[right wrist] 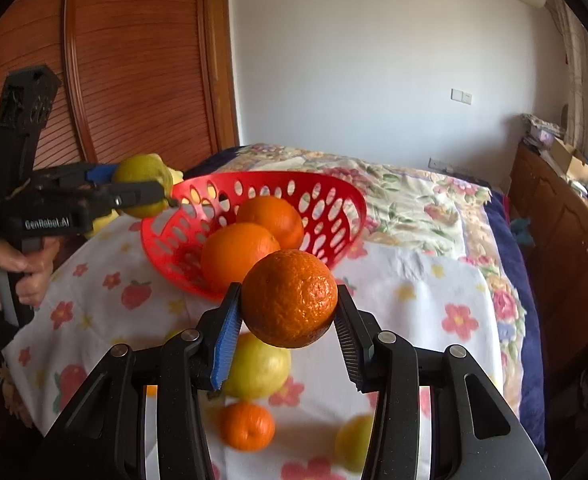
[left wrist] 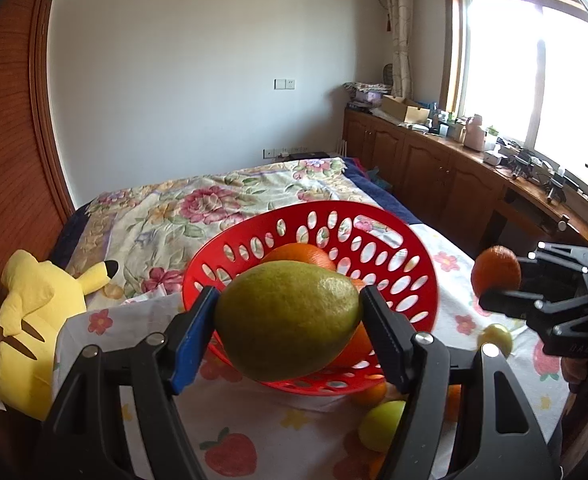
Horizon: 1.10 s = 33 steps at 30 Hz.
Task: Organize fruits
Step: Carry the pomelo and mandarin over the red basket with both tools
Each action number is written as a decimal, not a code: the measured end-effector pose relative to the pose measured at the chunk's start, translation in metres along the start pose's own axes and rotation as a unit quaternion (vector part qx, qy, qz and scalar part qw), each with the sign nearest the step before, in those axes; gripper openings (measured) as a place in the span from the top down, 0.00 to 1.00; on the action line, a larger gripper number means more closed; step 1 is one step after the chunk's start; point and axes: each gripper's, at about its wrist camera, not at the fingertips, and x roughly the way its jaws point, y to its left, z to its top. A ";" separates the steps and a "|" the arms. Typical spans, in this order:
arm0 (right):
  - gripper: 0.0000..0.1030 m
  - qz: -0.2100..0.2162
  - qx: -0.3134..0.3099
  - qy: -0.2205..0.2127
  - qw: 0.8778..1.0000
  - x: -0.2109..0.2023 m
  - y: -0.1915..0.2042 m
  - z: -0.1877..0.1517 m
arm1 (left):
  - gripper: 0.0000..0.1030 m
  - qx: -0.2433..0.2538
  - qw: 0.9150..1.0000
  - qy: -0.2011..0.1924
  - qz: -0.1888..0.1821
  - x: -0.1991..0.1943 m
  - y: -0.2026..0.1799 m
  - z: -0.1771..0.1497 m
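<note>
Red plastic is what the basket (right wrist: 349, 204) is made of, and it is sitting on the flowery cloth (right wrist: 421, 296) on the bed. Two oranges (right wrist: 238, 252) are already lying inside it.

The left gripper (left wrist: 290, 316) is squeezing a big green fruit (left wrist: 288, 320) between its fingers and is holding it up in the air, just in front of the basket rim. The right gripper (right wrist: 288, 312) is squeezing a small orange (right wrist: 290, 298) and is holding it up near the basket too.

The job looks about half done. Both held fruits are waiting to go in. More fruit is lying loose on the cloth: a yellow one (right wrist: 258, 372), a little orange one (right wrist: 248, 426) and another yellow one (right wrist: 353, 442), which is blurry. These probably need picking up next.
</note>
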 end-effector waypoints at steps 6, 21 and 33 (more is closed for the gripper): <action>0.56 0.002 -0.008 0.002 1.000 0.023 -0.003 0.019 | 0.32 -0.006 1.000 0.011 0.003 0.015 0.007 -0.003; 0.56 0.001 -0.031 0.040 0.999 0.075 0.003 0.027 | 0.31 -0.003 1.000 0.019 0.004 0.026 0.014 -0.002; 0.53 0.001 -0.028 0.047 0.999 0.082 0.007 0.021 | 0.31 -0.002 1.000 0.025 0.006 0.031 0.012 -0.002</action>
